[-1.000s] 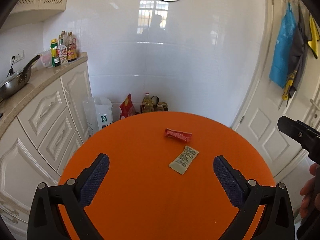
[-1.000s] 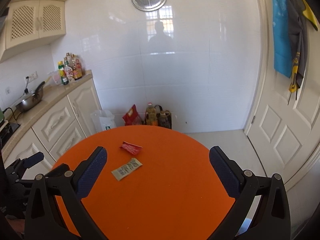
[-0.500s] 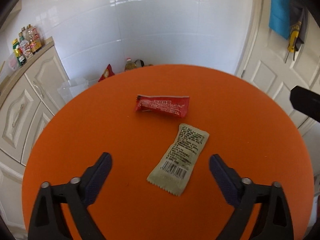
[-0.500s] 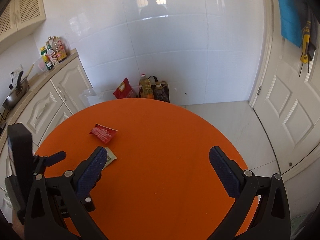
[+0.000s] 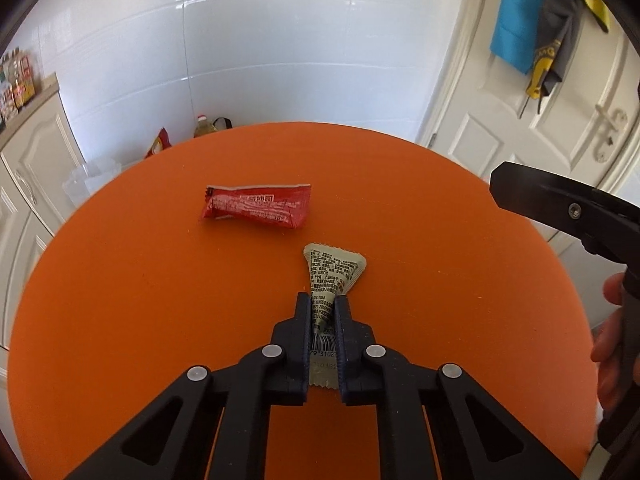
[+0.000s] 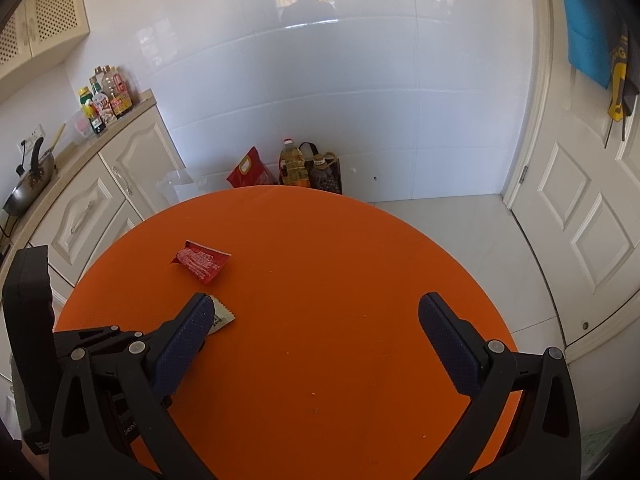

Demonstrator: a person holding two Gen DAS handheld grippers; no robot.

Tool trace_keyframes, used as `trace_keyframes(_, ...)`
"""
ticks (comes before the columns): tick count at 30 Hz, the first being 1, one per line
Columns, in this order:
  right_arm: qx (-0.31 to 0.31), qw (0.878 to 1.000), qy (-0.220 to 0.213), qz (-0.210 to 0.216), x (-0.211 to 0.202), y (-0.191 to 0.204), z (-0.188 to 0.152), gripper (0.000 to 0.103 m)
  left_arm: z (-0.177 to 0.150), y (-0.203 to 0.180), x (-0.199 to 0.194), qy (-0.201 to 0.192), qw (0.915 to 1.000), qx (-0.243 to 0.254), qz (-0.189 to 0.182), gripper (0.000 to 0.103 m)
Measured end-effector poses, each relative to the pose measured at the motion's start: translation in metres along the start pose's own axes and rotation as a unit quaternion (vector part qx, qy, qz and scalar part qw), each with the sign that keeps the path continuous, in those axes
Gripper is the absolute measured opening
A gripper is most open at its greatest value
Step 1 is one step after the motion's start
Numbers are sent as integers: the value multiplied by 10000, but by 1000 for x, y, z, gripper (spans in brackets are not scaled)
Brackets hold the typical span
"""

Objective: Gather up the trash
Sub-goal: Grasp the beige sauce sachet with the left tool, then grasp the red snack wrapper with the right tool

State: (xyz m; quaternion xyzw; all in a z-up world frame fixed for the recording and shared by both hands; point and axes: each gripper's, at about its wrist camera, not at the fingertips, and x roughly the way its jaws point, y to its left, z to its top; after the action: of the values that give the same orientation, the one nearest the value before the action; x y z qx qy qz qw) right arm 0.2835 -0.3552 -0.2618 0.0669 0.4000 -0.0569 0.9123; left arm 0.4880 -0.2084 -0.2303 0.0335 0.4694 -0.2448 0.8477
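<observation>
My left gripper point(image 5: 323, 304) is shut on a beige sachet point(image 5: 334, 268) with a barcode, pinching its near half on the round orange table point(image 5: 120, 300). A red wrapper point(image 5: 257, 206) lies flat just beyond it to the left. In the right wrist view the red wrapper point(image 6: 202, 261) lies at the table's left, and a corner of the sachet point(image 6: 222, 316) shows behind my left finger. My right gripper point(image 6: 316, 314) is open and empty above the table's near middle. The right gripper's body point(image 5: 568, 212) shows at the right of the left wrist view.
White cabinets point(image 6: 92, 208) with bottles point(image 6: 106, 98) and a pan point(image 6: 28, 184) stand at the left. Bags and oil bottles point(image 6: 296, 170) sit on the floor behind the table. A white door point(image 6: 580, 200) with hung cloths is at the right.
My left gripper moved forward and down and shut on the beige sachet, crumpling its near half. My right gripper tilted down a little and stayed open.
</observation>
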Motion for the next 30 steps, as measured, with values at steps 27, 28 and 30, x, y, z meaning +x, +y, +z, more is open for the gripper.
trace_keyframes(27, -1682, 9824, 672, 447, 119, 117, 17, 88, 145, 126, 105, -697, 9823, -1406, 1026, 5)
trace_keyframes(28, -1727, 9810, 760, 455, 127, 119, 18, 85, 157, 129, 113, -697, 9819, -1432, 1024, 5)
trace_keyframes(30, -1776, 9799, 729, 539, 132, 119, 21, 75, 155, 129, 114, -712, 9812, -1473, 1022, 5)
